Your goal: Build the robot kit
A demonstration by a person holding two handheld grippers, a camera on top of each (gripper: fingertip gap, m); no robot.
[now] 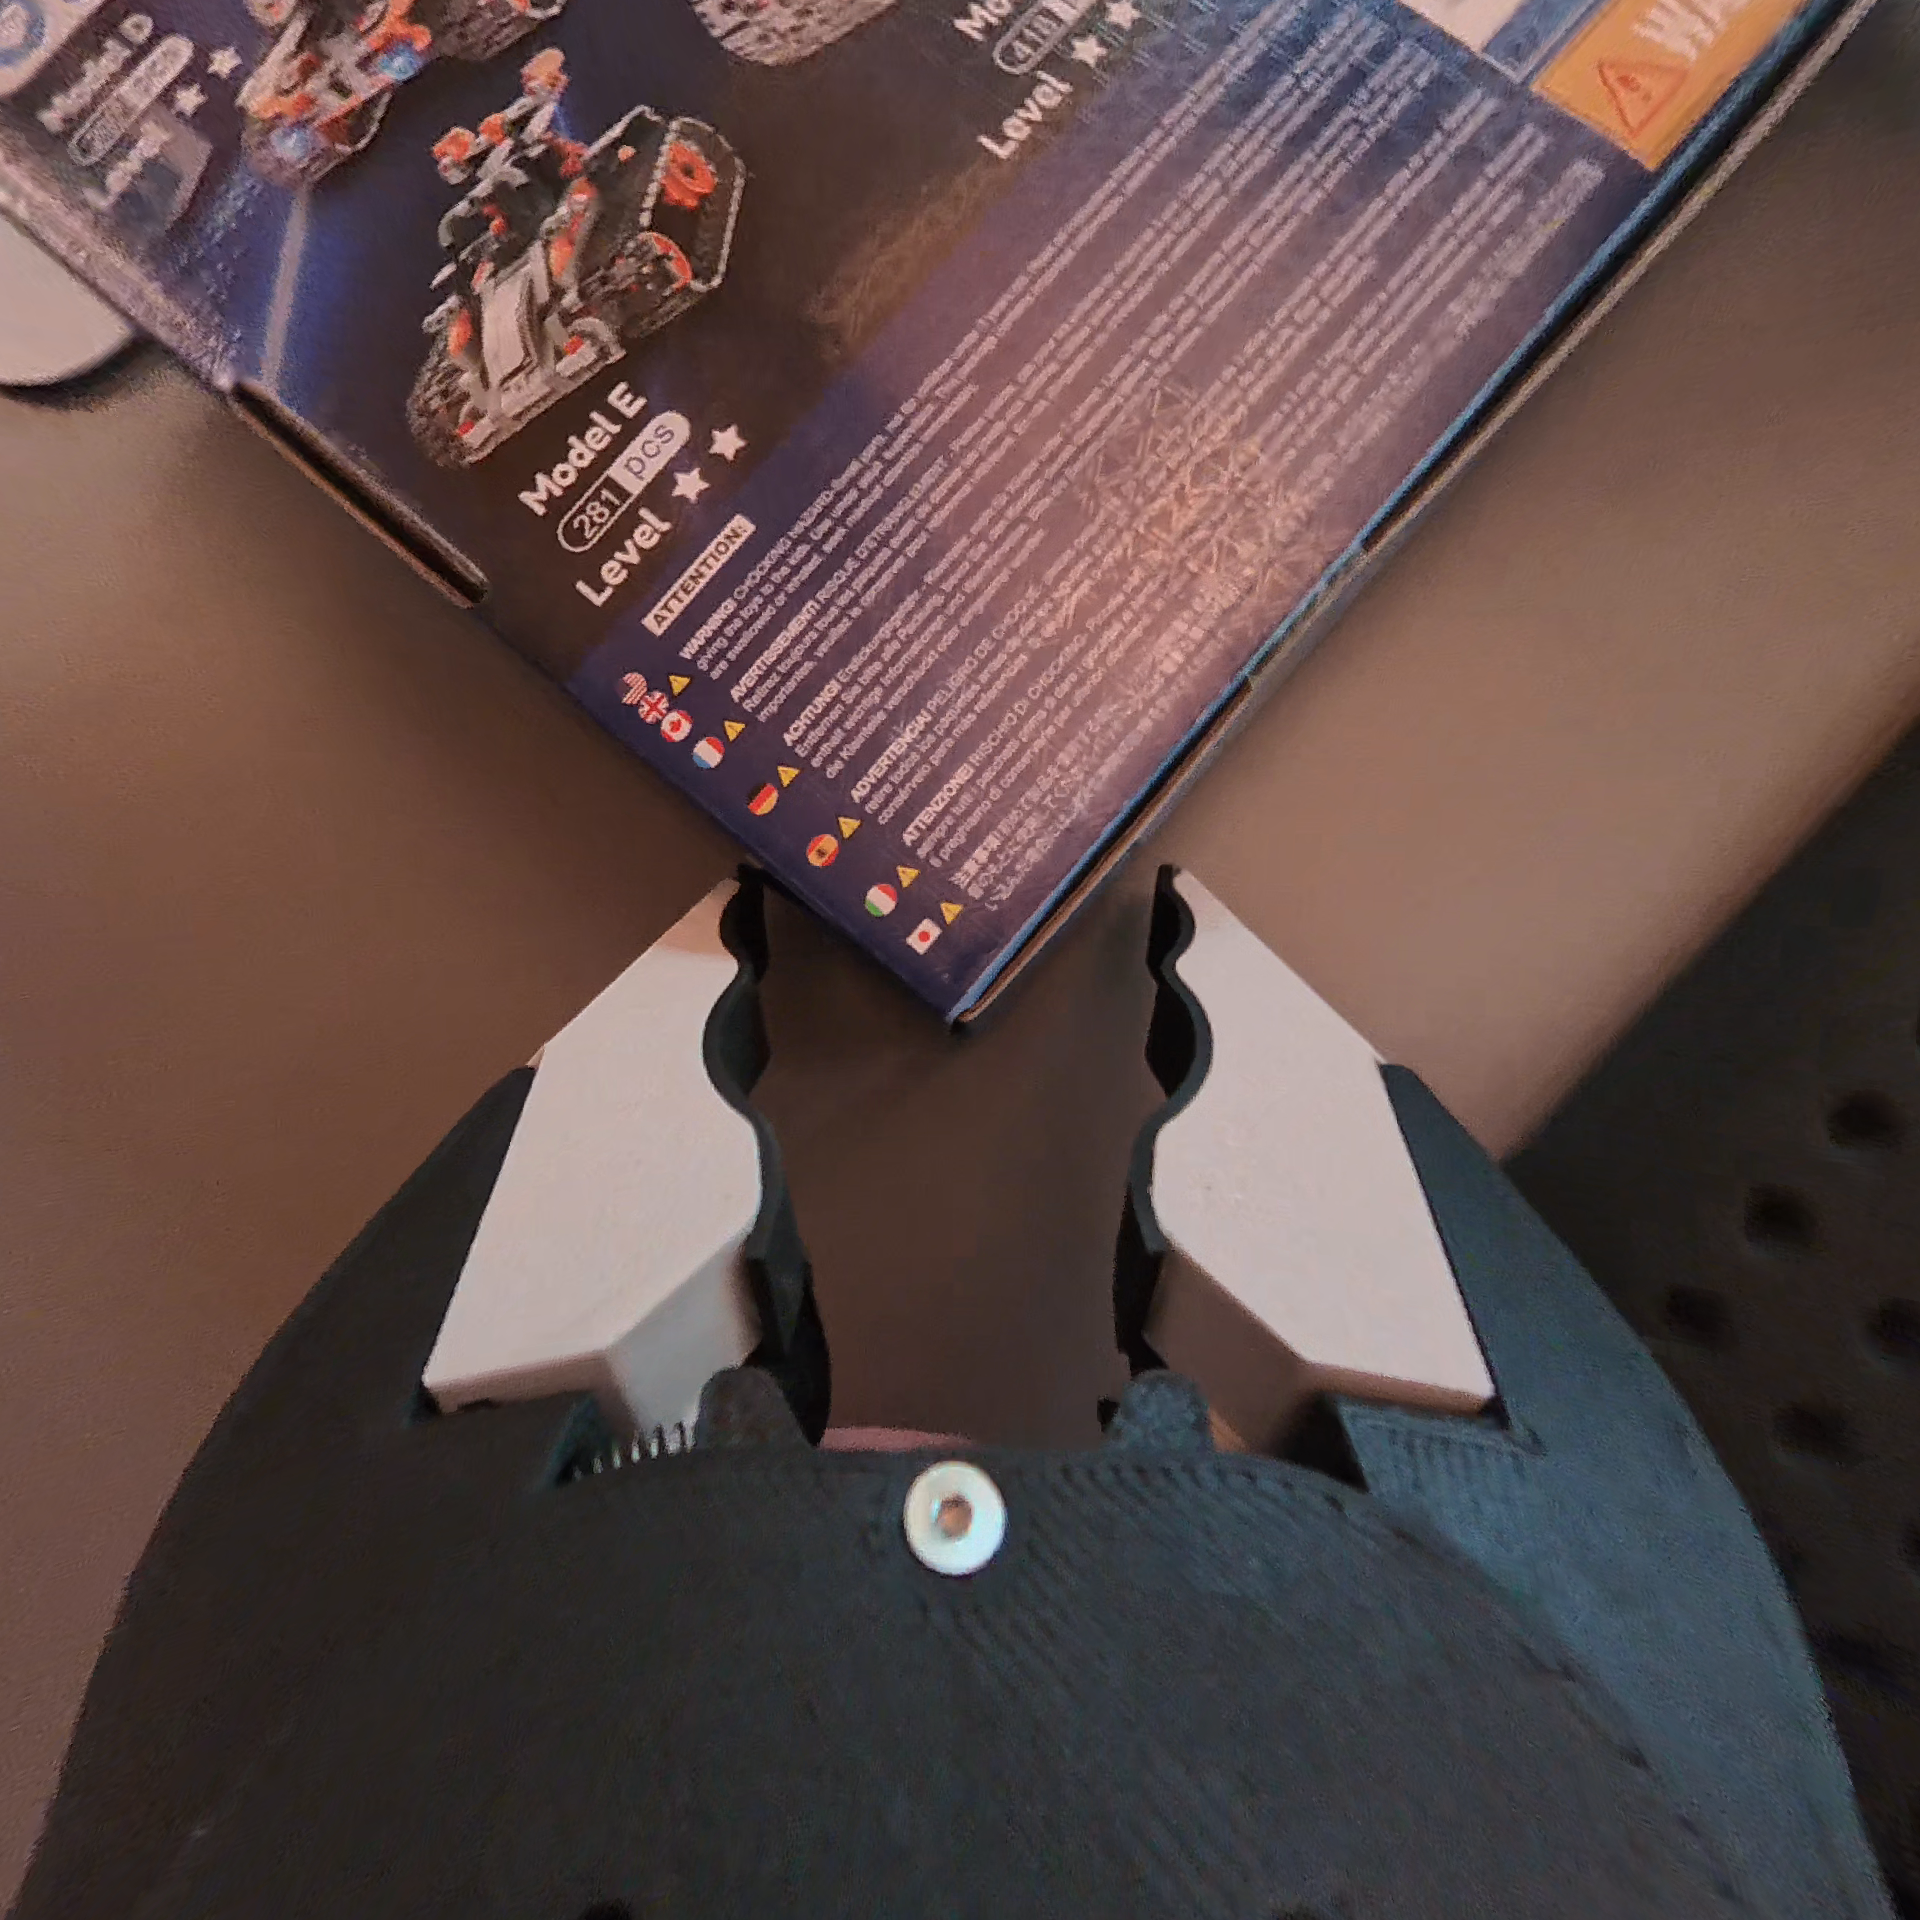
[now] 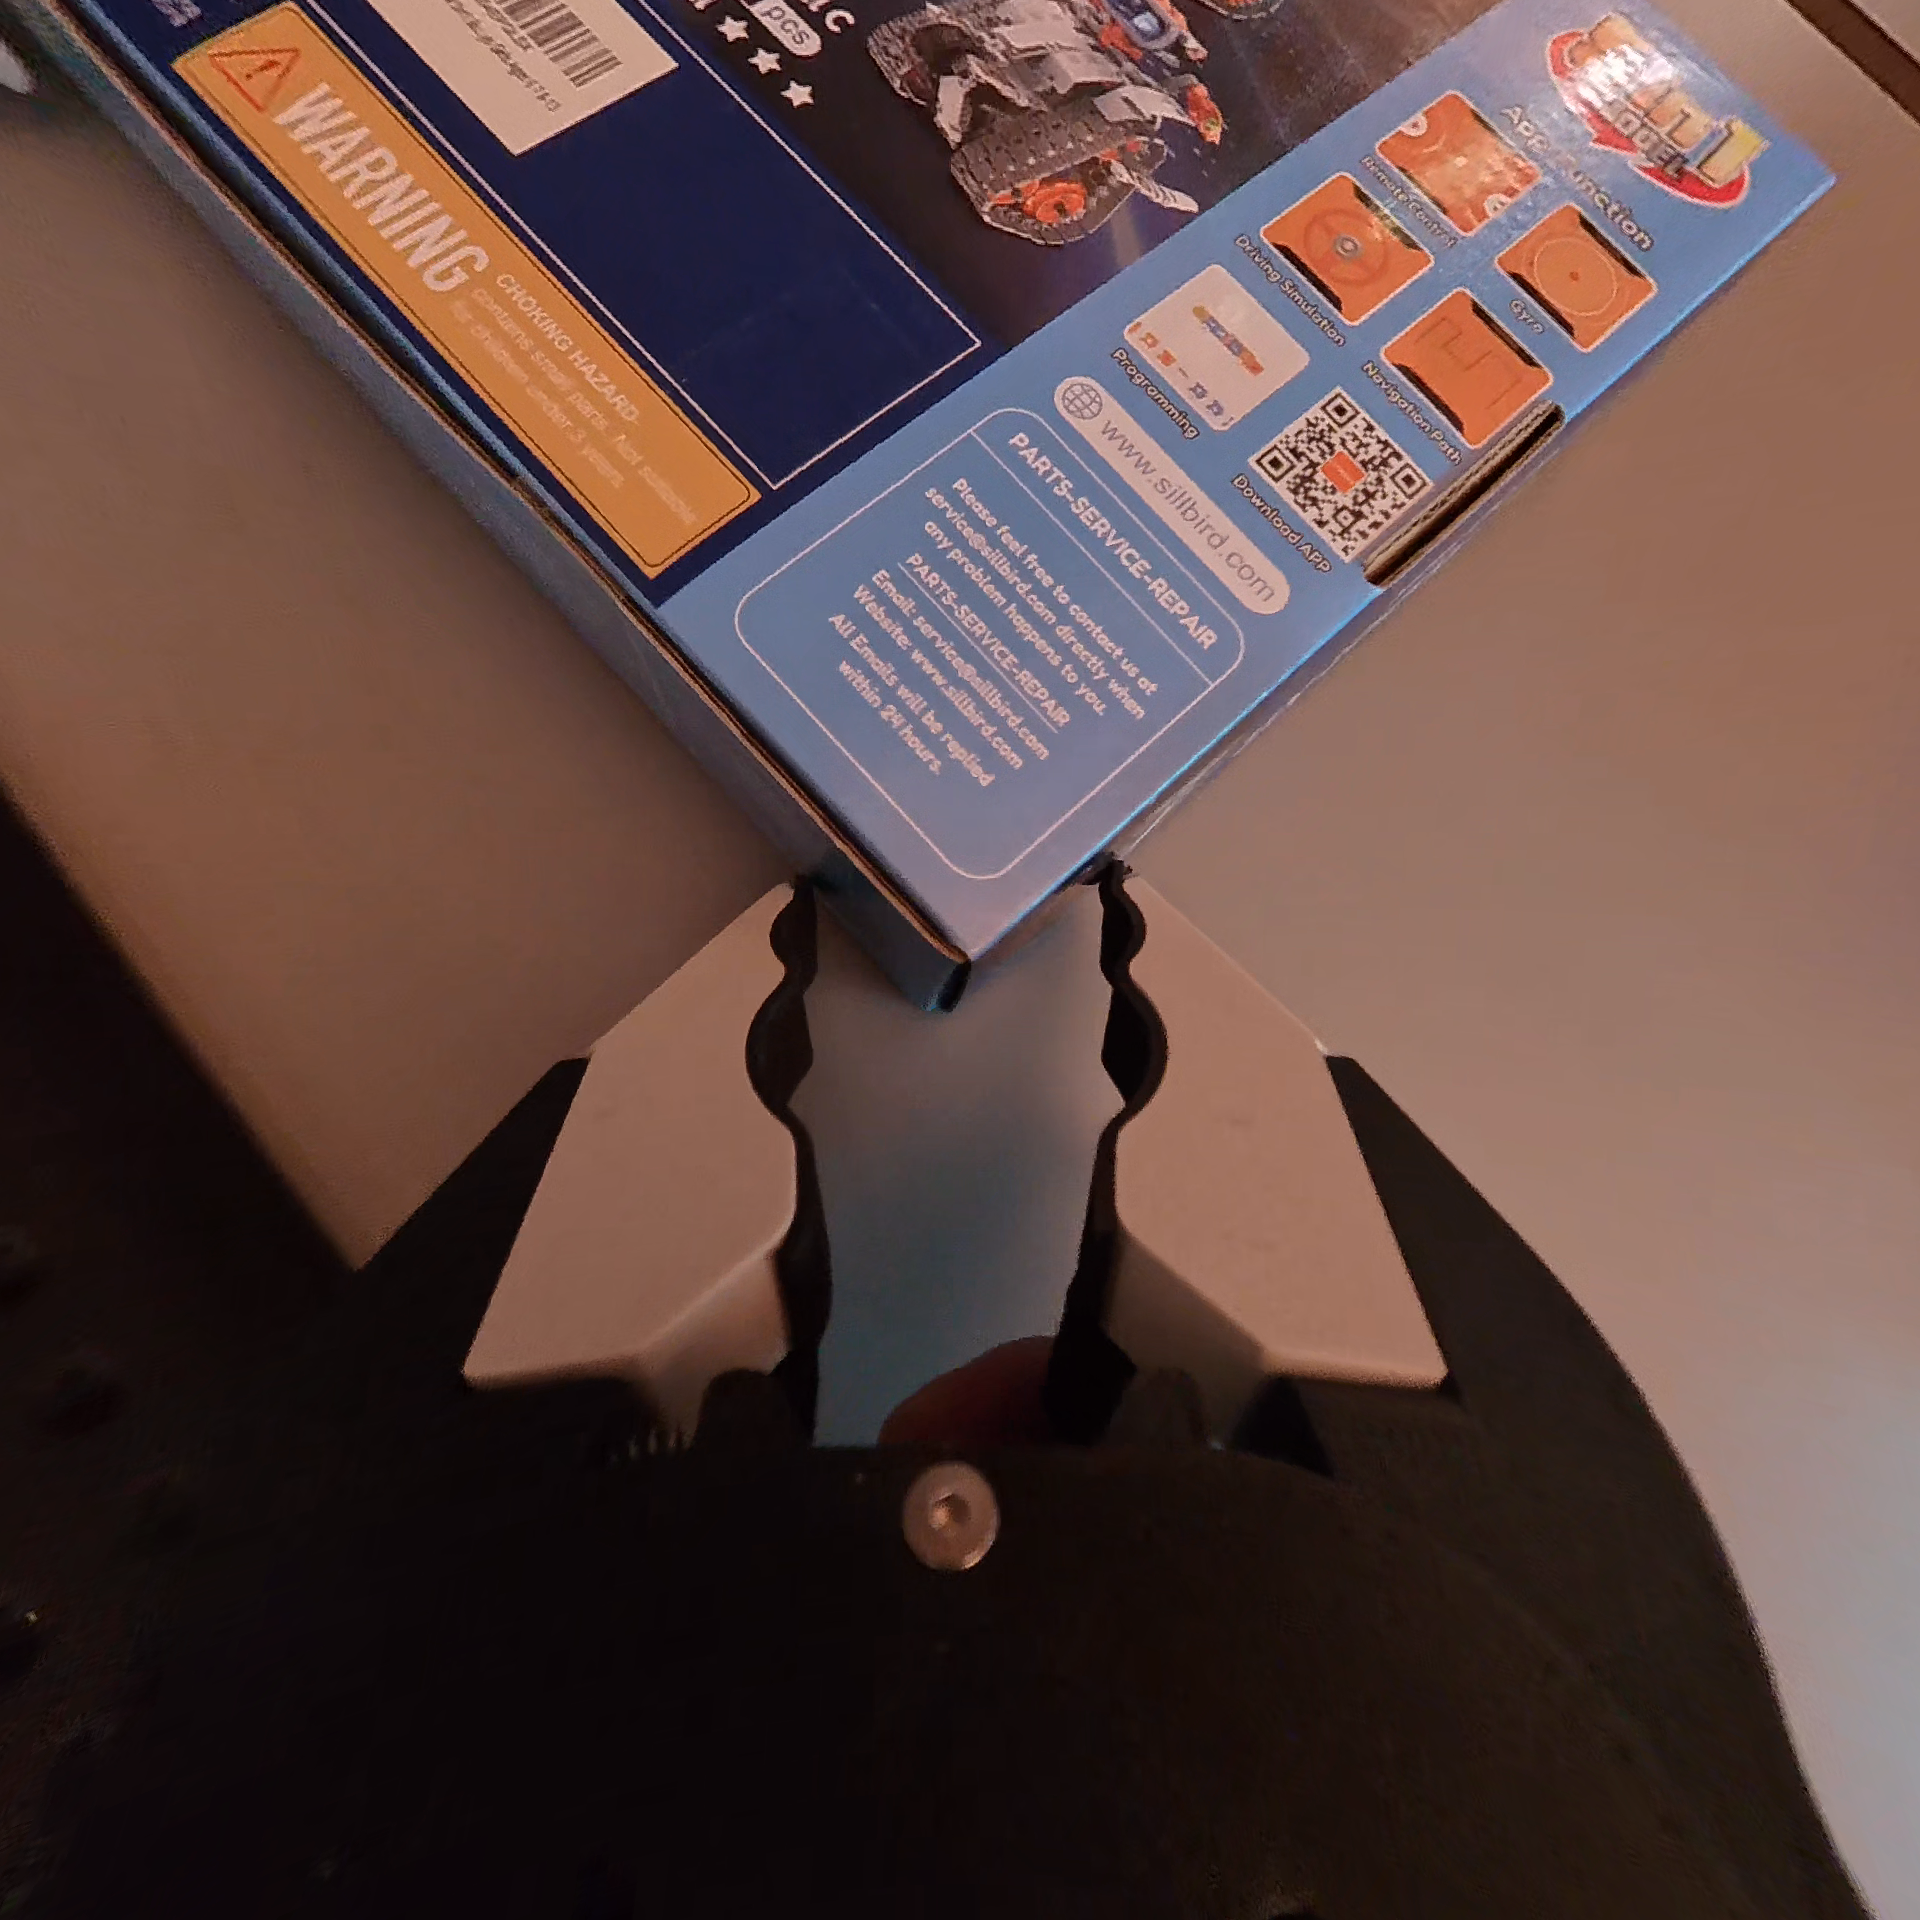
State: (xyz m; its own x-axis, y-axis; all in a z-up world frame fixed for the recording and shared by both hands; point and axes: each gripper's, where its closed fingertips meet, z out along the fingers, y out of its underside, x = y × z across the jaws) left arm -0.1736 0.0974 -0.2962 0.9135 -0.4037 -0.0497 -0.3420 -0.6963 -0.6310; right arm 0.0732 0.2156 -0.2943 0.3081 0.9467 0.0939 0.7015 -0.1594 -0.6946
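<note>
A flat dark blue toy box (image 1: 1039, 416), printed with pictures of tracked robot vehicles, lies on a tan table (image 1: 312, 831). One corner of the box pokes between the fingers of my left gripper (image 1: 956, 881), which is open; its left fingertip is close against the box edge and its right fingertip stands a little clear. In the right wrist view a light blue corner of the same box (image 2: 987, 623) sits between the fingers of my right gripper (image 2: 954, 883). Its jaws are narrower and both fingertips touch the two sides of that corner.
A dark perforated surface (image 1: 1787, 1299) lies past the table's edge at the right of the left wrist view, and at the left of the right wrist view (image 2: 125, 1195). A pale round object (image 1: 42, 332) sits behind the box at far left. Bare table (image 2: 1558, 935) lies beside the box. Between my left fingertips and the pale round object (image 1: 42, 332) there is roughly 20 centimeters.
</note>
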